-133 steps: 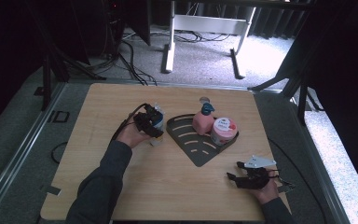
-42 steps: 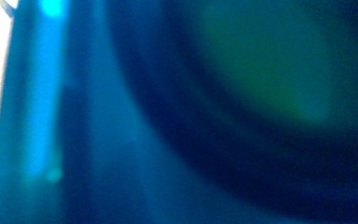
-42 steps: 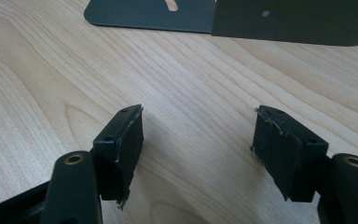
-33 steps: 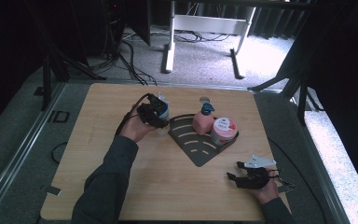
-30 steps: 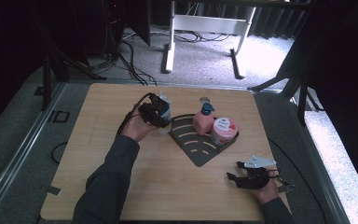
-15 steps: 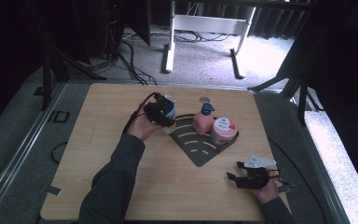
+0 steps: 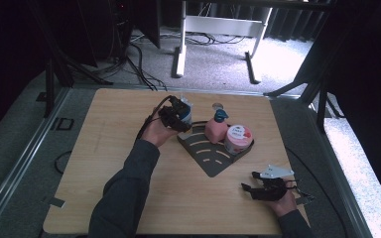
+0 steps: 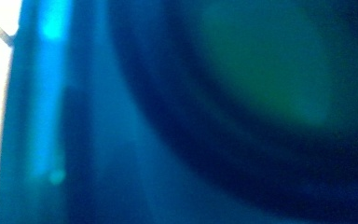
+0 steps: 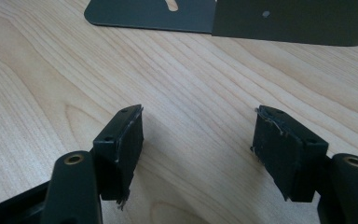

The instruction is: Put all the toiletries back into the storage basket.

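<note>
Left hand-held gripper (image 7: 181, 116): clamped on blue cup (image 7: 186, 111) | right hand-held gripper (image 9: 198, 135): jaws apart, empty, over table (image 9: 37, 70)

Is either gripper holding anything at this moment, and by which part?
The left gripper is shut on a blue container, apparently around its side; the exact spot is hidden. The right gripper is open and empty above the wooden table.

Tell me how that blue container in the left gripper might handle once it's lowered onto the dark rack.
The blue container looks taller than wide, so it may tip if released tilted. Its smooth, plastic-looking surface could slip in the left gripper. Landing on the dark rack wall may leave it rocking.
</note>
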Tool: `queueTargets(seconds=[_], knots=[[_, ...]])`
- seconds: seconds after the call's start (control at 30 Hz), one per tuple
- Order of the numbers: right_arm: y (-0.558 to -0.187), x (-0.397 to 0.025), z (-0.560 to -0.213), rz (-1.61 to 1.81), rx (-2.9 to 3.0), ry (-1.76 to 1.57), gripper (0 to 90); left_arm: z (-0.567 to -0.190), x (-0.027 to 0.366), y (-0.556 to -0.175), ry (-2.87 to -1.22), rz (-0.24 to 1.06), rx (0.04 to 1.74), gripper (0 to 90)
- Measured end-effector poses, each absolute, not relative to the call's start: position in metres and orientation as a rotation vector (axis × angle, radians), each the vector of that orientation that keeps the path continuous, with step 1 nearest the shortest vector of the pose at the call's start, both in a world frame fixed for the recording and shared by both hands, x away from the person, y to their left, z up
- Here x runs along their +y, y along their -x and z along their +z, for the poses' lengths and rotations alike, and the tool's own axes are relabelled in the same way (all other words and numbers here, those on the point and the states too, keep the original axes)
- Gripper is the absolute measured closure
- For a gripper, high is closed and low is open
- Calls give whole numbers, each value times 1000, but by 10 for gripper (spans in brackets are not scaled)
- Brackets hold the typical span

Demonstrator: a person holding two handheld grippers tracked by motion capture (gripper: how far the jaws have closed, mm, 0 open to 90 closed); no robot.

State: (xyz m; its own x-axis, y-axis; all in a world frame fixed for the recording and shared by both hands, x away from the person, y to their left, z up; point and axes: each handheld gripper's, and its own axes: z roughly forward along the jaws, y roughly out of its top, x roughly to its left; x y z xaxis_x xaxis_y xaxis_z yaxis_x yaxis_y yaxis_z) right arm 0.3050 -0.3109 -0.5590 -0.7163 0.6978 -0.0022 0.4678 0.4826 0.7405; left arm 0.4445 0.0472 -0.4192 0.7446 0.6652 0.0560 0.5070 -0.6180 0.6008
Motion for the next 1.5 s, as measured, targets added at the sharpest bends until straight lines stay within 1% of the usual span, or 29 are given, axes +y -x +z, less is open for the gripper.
queueTargets(seconds=[0.43, 0.67, 0.93, 1.5], knots=[[-305, -311, -559, 1075, 2430, -985, 330, -429, 39, -458, -2373, 373, 899, 549], [-305, -311, -559, 1075, 2430, -984, 330, -435, 34, -461, -2361, 412, 913, 549], [-305, -311, -559, 1074, 2430, -984, 330, -438, 29, -466, -2350, 421, 923, 549], [-306, -311, -559, 1077, 2432, -983, 330, -451, 17, -479, -2351, 395, 942, 548]])
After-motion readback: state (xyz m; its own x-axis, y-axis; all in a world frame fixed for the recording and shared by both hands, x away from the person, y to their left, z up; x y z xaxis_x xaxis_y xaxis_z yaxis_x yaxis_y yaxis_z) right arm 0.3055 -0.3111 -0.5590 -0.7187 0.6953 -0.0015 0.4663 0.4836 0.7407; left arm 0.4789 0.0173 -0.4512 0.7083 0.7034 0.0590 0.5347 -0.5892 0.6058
